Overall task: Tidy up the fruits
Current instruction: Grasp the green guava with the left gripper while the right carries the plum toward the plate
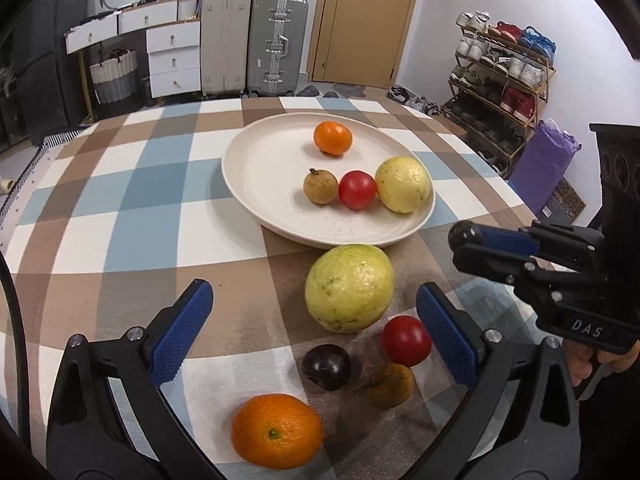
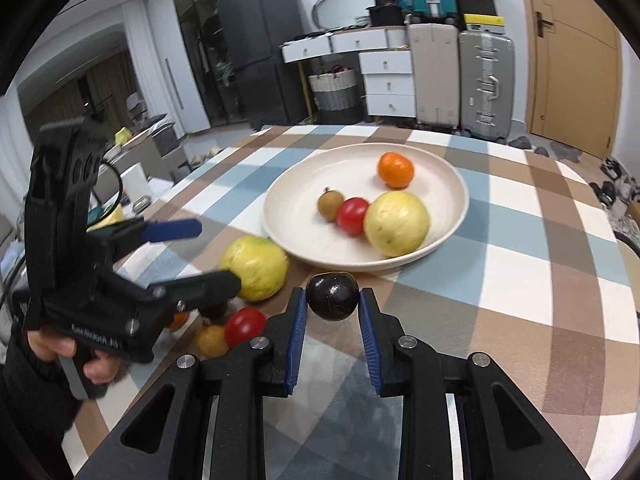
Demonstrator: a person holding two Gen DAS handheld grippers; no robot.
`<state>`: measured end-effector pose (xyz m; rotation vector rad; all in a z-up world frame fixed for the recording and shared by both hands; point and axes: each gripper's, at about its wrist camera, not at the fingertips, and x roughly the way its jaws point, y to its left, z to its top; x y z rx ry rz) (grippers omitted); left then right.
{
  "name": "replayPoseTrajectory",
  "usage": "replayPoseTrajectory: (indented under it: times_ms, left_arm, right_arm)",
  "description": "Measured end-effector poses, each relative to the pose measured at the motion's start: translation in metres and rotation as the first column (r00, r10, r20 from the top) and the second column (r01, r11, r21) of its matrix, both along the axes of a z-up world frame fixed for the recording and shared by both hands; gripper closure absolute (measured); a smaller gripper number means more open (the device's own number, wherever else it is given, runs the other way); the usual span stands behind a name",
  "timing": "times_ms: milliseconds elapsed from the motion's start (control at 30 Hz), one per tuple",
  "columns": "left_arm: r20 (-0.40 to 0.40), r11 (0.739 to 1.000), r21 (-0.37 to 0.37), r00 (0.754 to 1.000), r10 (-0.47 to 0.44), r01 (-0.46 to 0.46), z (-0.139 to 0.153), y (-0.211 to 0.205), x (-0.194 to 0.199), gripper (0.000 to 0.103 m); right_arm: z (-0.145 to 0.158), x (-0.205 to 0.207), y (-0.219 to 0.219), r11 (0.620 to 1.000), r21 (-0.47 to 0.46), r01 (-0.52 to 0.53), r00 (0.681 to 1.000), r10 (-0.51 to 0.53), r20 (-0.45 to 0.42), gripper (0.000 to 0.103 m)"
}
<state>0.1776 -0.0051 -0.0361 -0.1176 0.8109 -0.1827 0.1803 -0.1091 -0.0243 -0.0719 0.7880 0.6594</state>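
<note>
A cream plate point(image 1: 256, 168) holds a small orange point(image 1: 333, 138), a brown longan point(image 1: 321, 186), a red tomato point(image 1: 357, 189) and a yellow-green guava point(image 1: 404, 184). In front of it on the cloth lie a bigger guava point(image 1: 349, 288), a tomato point(image 1: 406, 340), a dark plum point(image 1: 326, 366), a brownish fruit point(image 1: 390, 385) and an orange point(image 1: 277, 430). My left gripper point(image 1: 312, 296) stands open around this group, touching none. My right gripper point(image 2: 333, 300) is shut on a second dark plum point(image 2: 332, 292), lifted off the table just short of the plate point(image 2: 280, 216).
The round table wears a checked blue, brown and white cloth point(image 1: 140, 184). Behind it stand suitcases point(image 1: 276, 44), white drawers point(image 1: 174, 58), a door and a shoe rack point(image 1: 500, 76). A person's hand point(image 2: 60, 348) grips the left tool's handle.
</note>
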Motion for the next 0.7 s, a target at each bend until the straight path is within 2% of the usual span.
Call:
replayPoseTrajectory:
  times_ms: [200, 233, 300, 333, 567, 700]
  left_arm:
    - [-0.046, 0.997, -0.070, 0.998, -0.037, 0.034, -0.008, -0.004, 0.010, 0.025]
    - [-0.050, 0.996, -0.084, 0.998, -0.045, 0.040, -0.010, -0.005, 0.011, 0.031]
    - [-0.060, 0.995, -0.085, 0.996, -0.066, 0.061, -0.012, -0.010, 0.013, 0.051]
    - [-0.057, 0.995, -0.069, 0.996, -0.070, 0.066, -0.012, -0.012, 0.013, 0.056]
    - [-0.013, 0.995, -0.066, 0.997, -0.076, 0.075, -0.006, -0.014, 0.007, 0.056]
    - [0.030, 0.997, -0.070, 0.999, -0.041, 0.043, 0.002, -0.007, 0.001, 0.056]
  right_arm:
    - [0.002, 0.004, -0.006, 0.999, 0.018, 0.046, 0.999, -0.047, 0.009, 0.076]
    - [0.002, 0.004, -0.007, 0.999, 0.019, 0.049, 0.999, -0.049, 0.009, 0.076]
    - [0.002, 0.004, -0.007, 0.999, 0.023, 0.049, 0.999, -0.050, 0.008, 0.076]
    - [0.002, 0.004, -0.007, 0.998, 0.023, 0.050, 0.999, -0.050, 0.009, 0.076]
    - [0.000, 0.001, -0.002, 0.999, 0.001, 0.040, 0.999, -0.040, 0.022, 0.076]
    - [-0.001, 0.001, -0.003, 0.999, 0.005, 0.042, 0.999, -0.042, 0.022, 0.076]
